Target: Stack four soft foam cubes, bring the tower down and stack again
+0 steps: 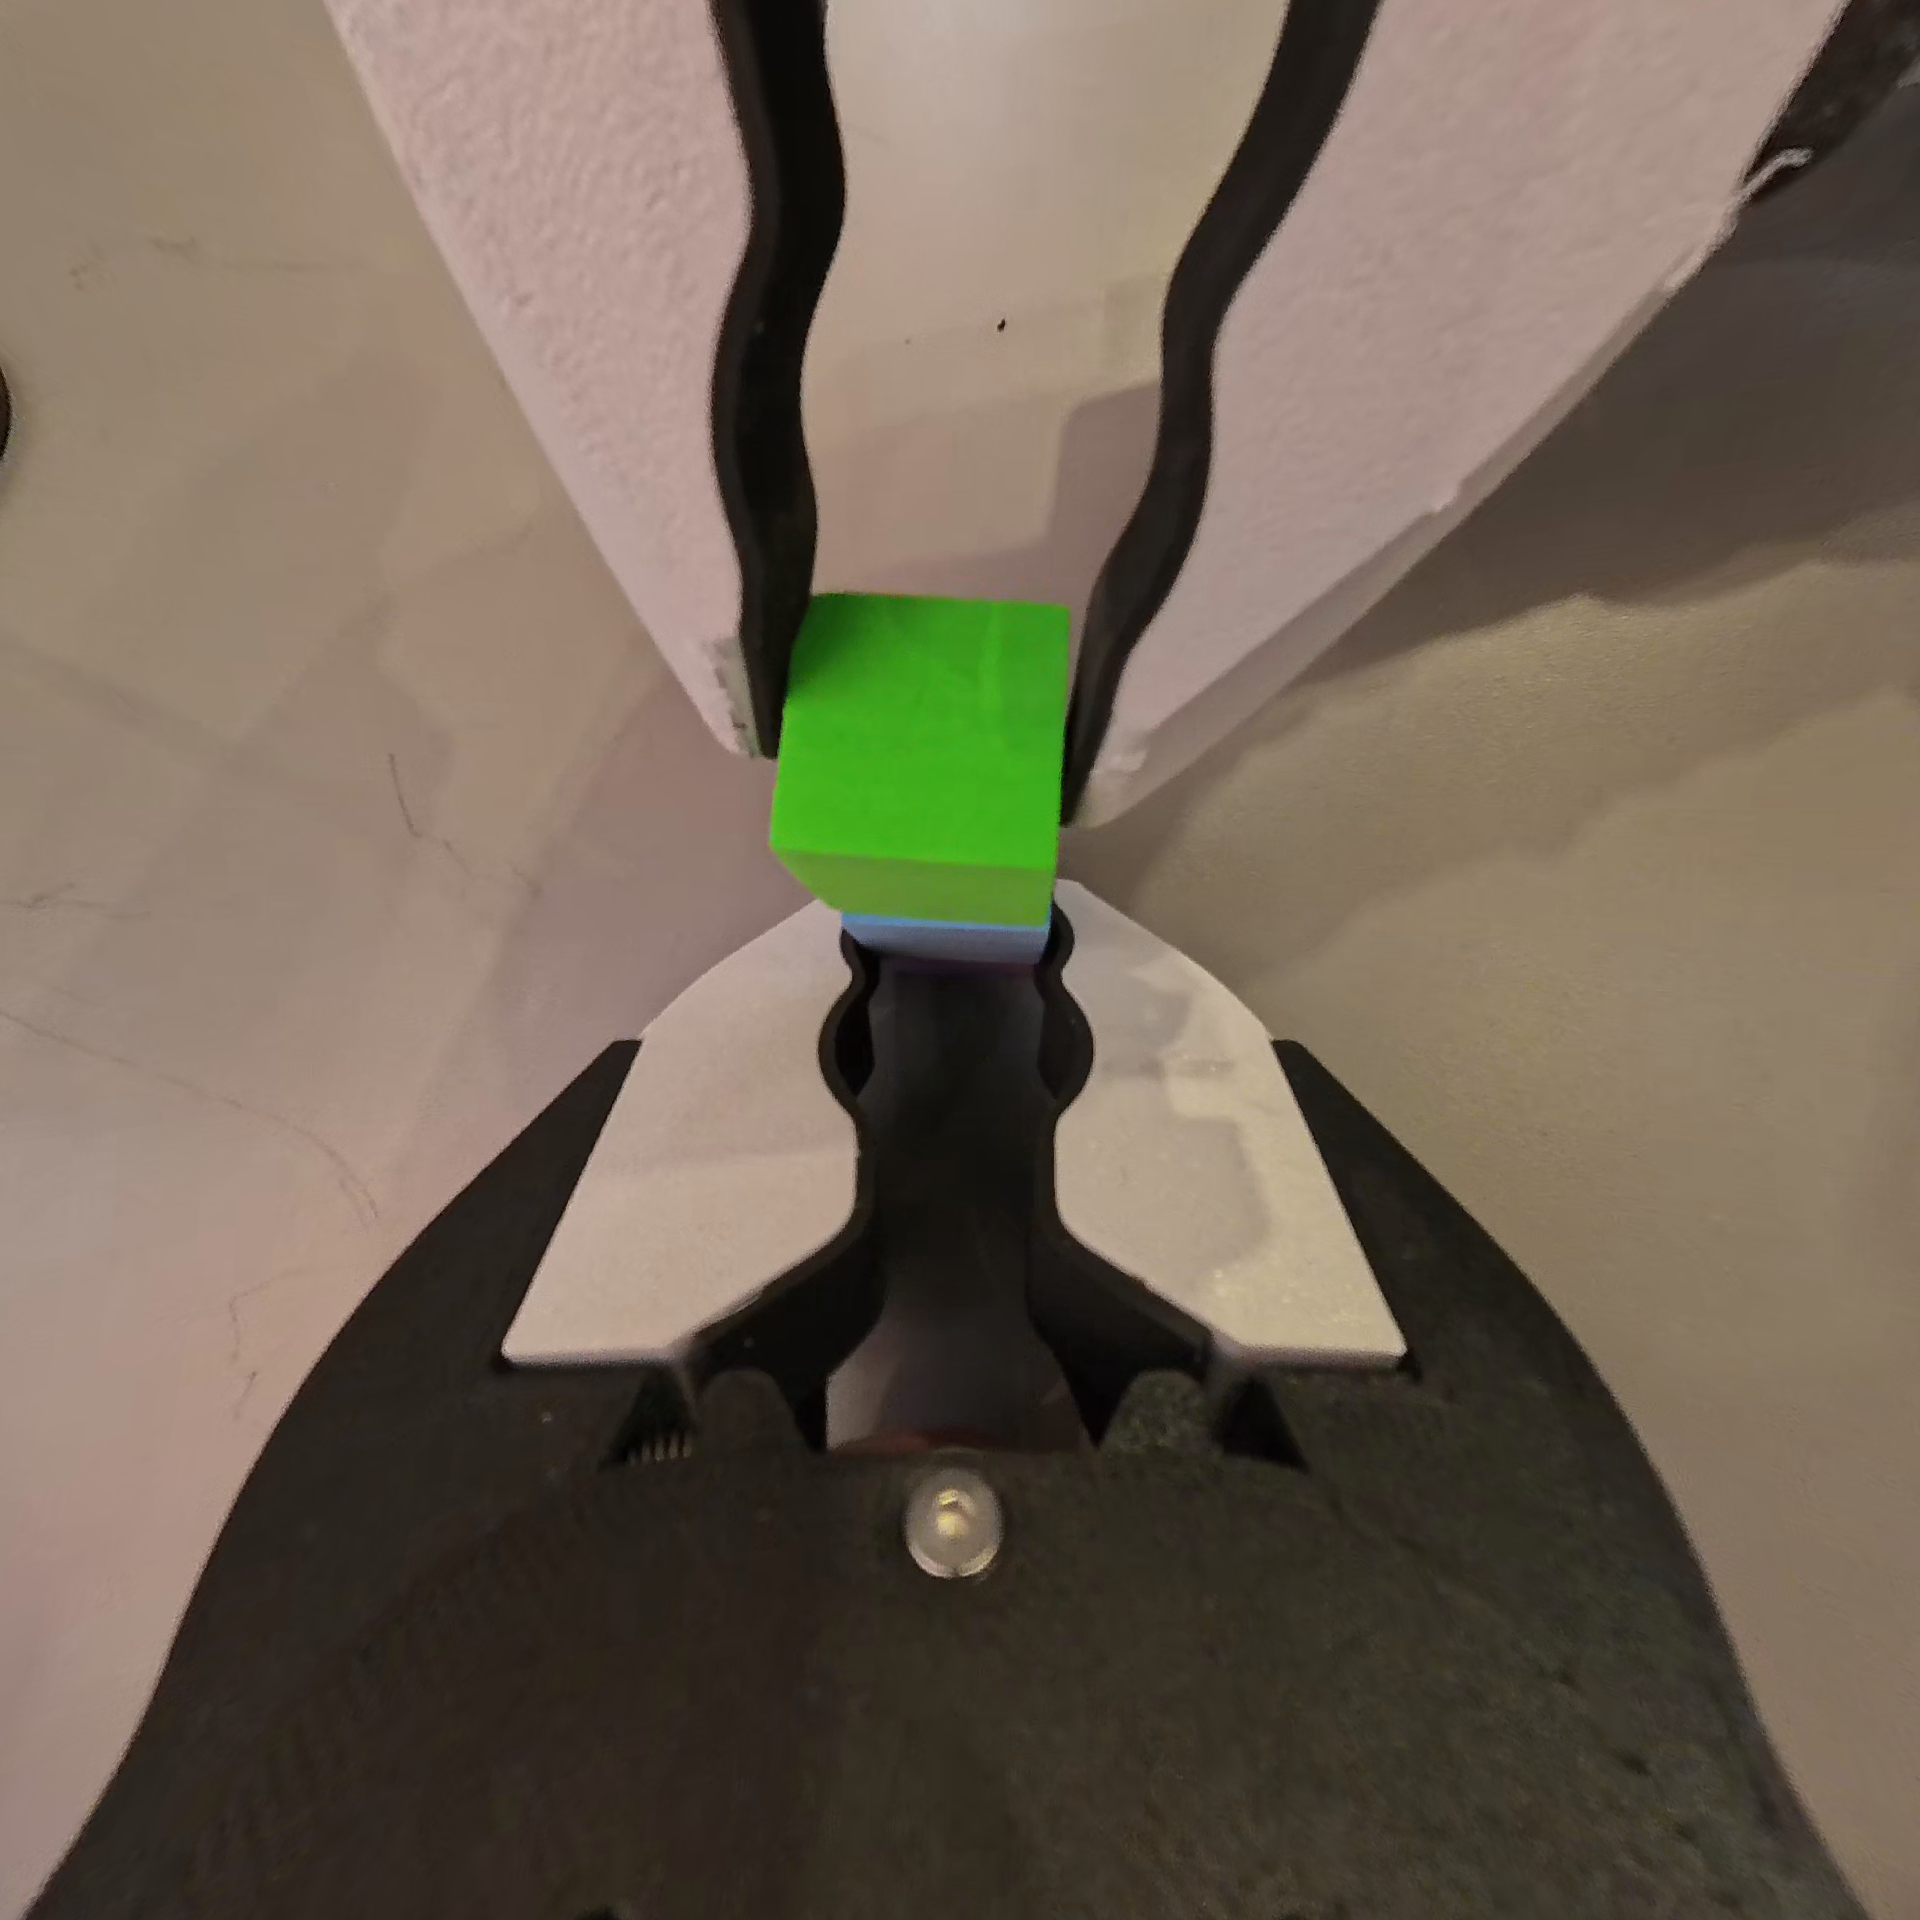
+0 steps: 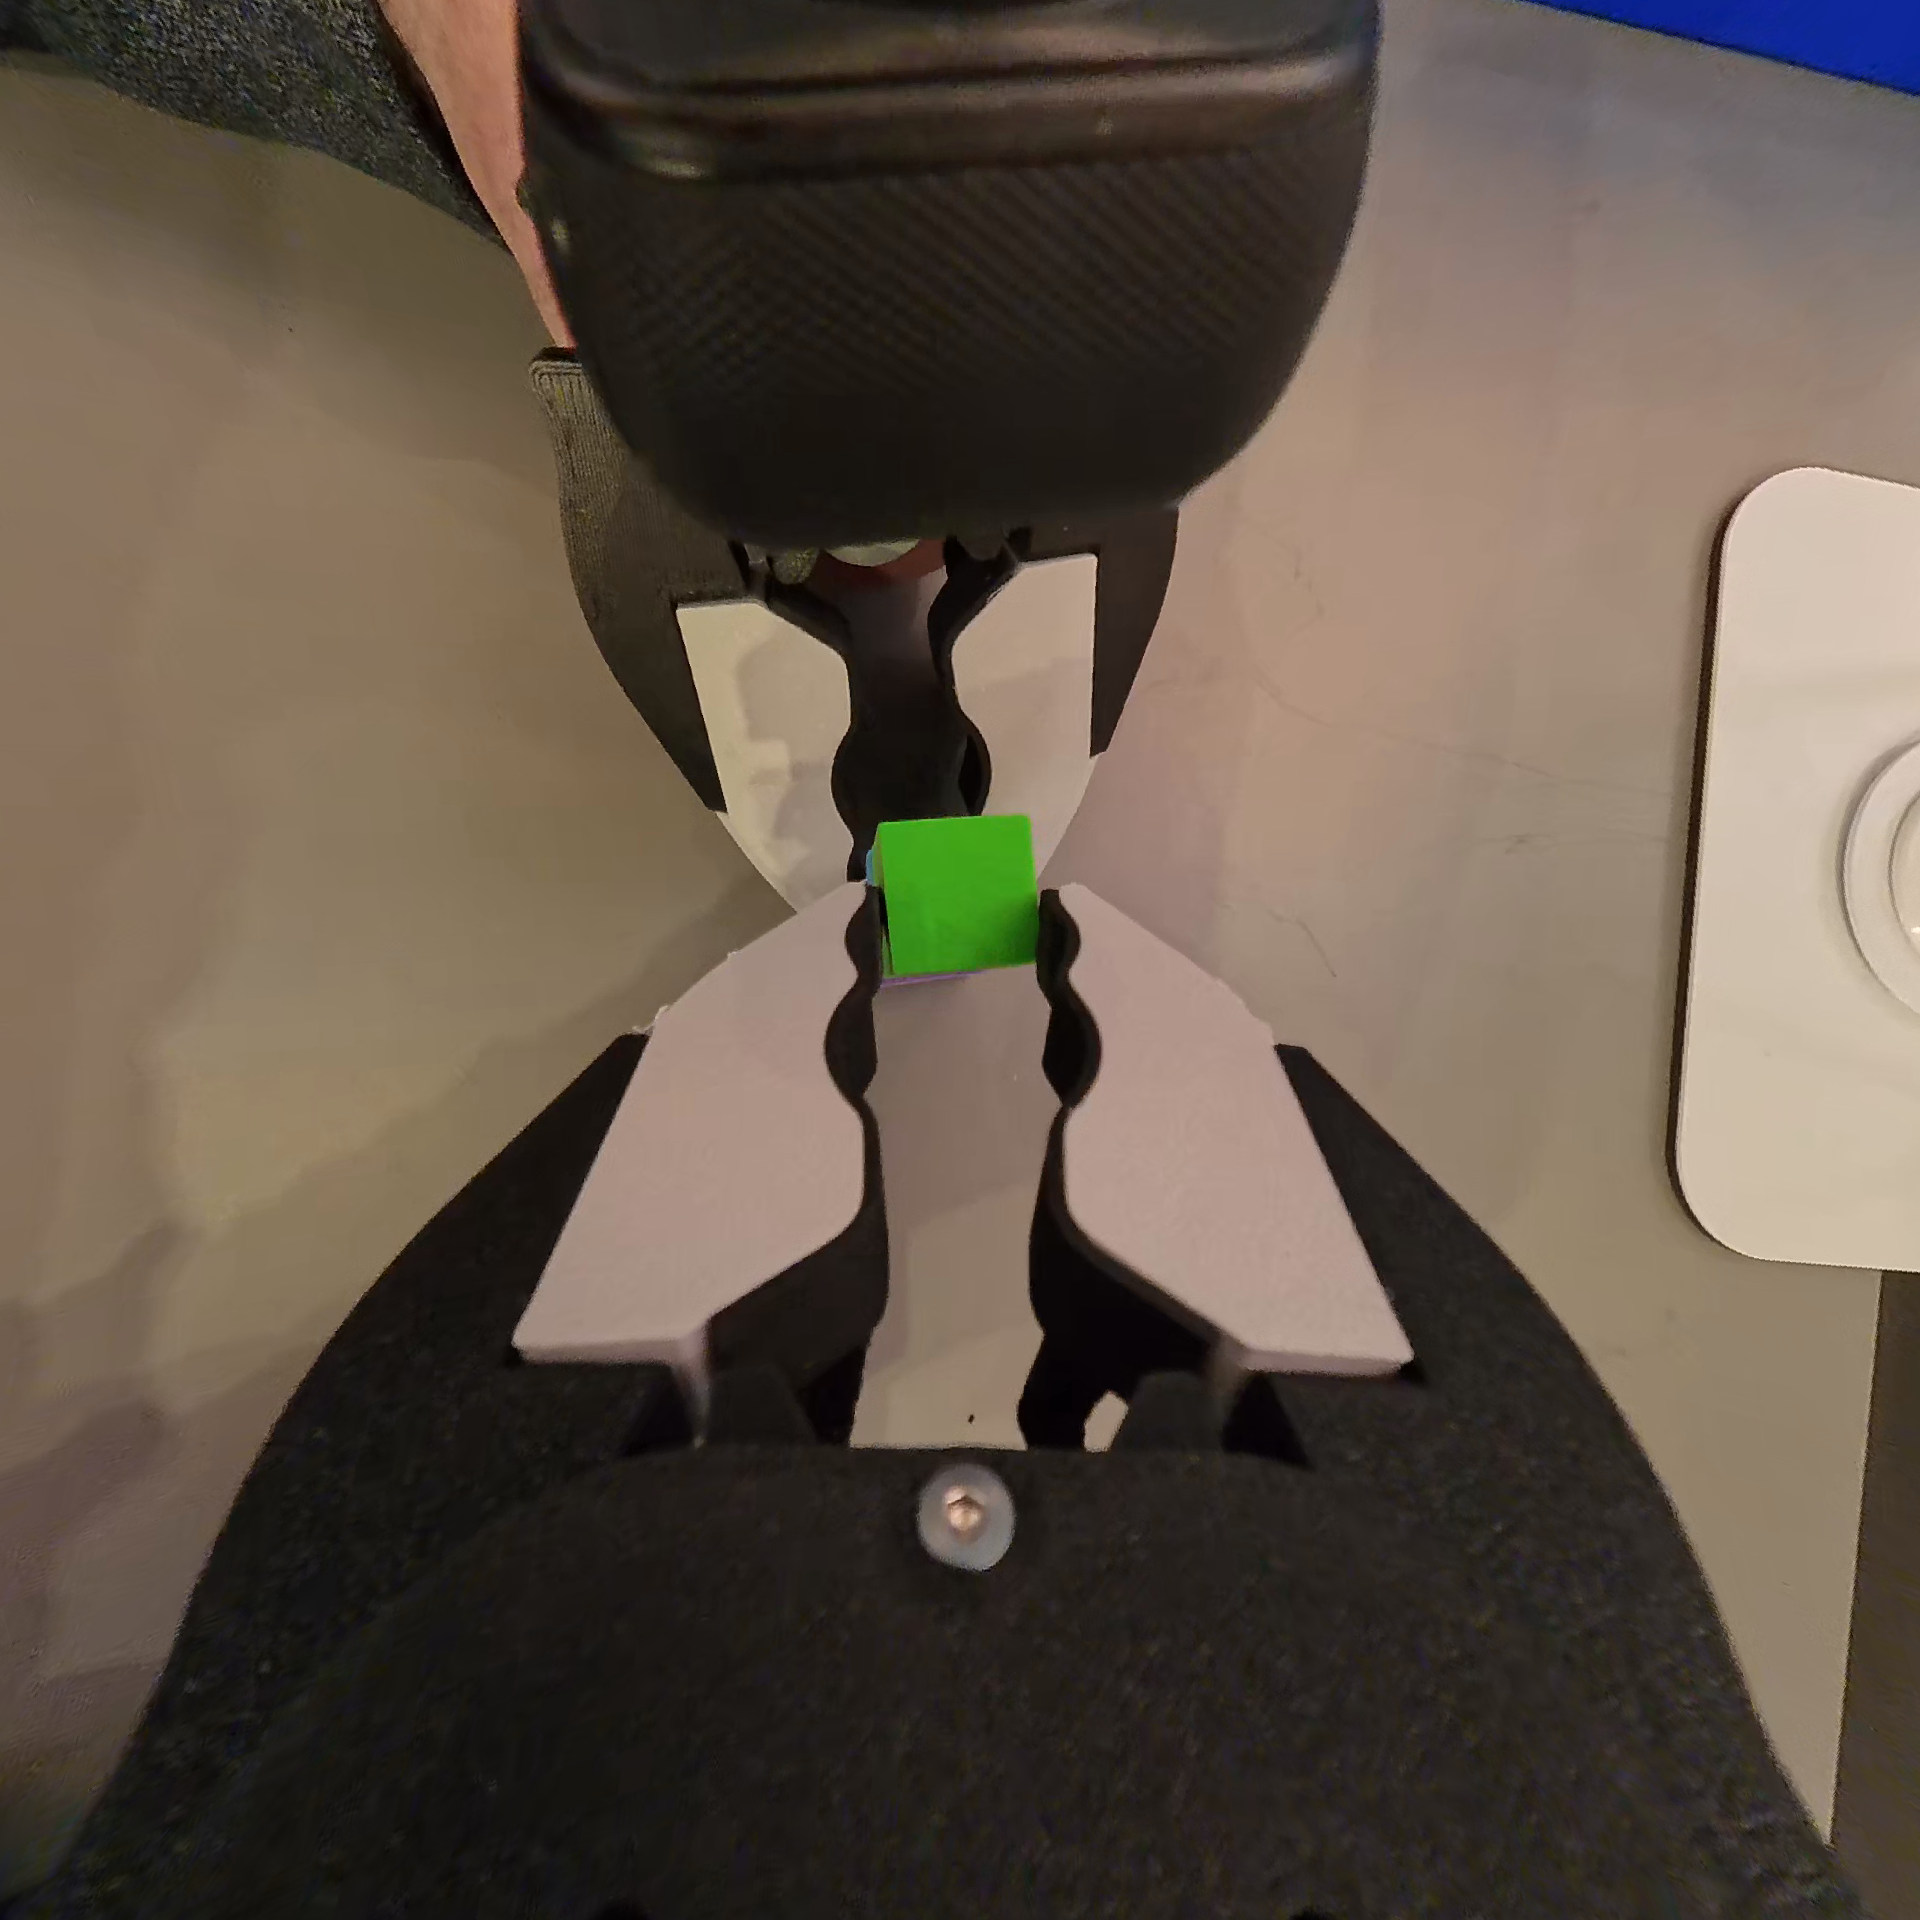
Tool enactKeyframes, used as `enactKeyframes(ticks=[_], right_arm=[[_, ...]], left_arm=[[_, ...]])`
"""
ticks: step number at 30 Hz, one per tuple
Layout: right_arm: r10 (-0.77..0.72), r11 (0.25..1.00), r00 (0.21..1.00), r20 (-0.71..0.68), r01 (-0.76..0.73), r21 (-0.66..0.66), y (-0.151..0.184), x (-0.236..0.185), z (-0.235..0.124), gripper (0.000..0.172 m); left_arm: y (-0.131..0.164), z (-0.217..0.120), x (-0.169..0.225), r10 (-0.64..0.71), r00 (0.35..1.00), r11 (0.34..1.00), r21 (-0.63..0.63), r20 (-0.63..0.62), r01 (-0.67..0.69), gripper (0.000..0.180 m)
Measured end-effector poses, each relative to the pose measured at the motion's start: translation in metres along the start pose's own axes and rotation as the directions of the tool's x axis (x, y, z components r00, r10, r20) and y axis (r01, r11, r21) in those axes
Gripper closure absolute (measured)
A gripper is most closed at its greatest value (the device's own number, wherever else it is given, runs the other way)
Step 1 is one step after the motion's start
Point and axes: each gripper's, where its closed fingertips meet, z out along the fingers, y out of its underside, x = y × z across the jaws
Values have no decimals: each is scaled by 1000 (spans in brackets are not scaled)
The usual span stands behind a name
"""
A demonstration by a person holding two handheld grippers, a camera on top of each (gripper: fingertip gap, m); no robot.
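Note:
A green foam cube point(image 1: 920, 748) sits on top of a blue cube point(image 1: 940, 935), and a sliver of a purple cube point(image 1: 956, 968) shows beneath. My left gripper point(image 1: 951, 940) comes in from below in the left wrist view and is shut on the blue cube. My right gripper point(image 1: 925, 727) faces it from the far side, with its pads pressed on both sides of the green cube. In the right wrist view the green cube point(image 2: 956, 899) sits between my right gripper's point(image 2: 956, 925) fingertips. The left gripper point(image 2: 920, 831) is opposite, just behind the stack.
The stack stands on a pale grey table point(image 1: 260, 727). A white rounded pad point(image 2: 1787, 883) with a round white object lies at the right. A person's hand and dark sleeve point(image 2: 582, 520) are behind the left gripper. The tips of one gripper are about 6 centimeters away from the tips of the other.

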Motion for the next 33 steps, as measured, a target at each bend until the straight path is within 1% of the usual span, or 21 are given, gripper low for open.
enactKeyframes(ticks=[16, 19, 22, 25, 30, 33], right_arm=[[-13, 1000, 1000, 3, 13, 9, -1, -1, 1, 143], [-3, 1000, 1000, 10, 3, 5, -1, -1, 2, 139], [-4, 1000, 1000, 4, 4, -5, 1, 0, 3, 135], [-4, 1000, 1000, 4, 4, 4, -1, -1, -1, 134], [27, 999, 999, -38, -26, 24, 1, 6, -17, 133], [69, 996, 995, -72, -65, 54, 6, 9, -29, 133]], left_arm=[[0, 0, 0, -1, 1000, 1000, 0, -2, 1, 152], [0, 0, 0, -2, 1000, 1000, -1, -3, 2, 151], [1, 0, 0, -1, 1000, 1000, -1, -3, 1, 144], [1, 0, 0, -3, 1000, 1000, -3, -4, 2, 133], [3, -5, 3, -19, 1000, 1000, 11, -18, 20, 110], [7, -13, 2, -40, 999, 999, 27, -21, 41, 102]])
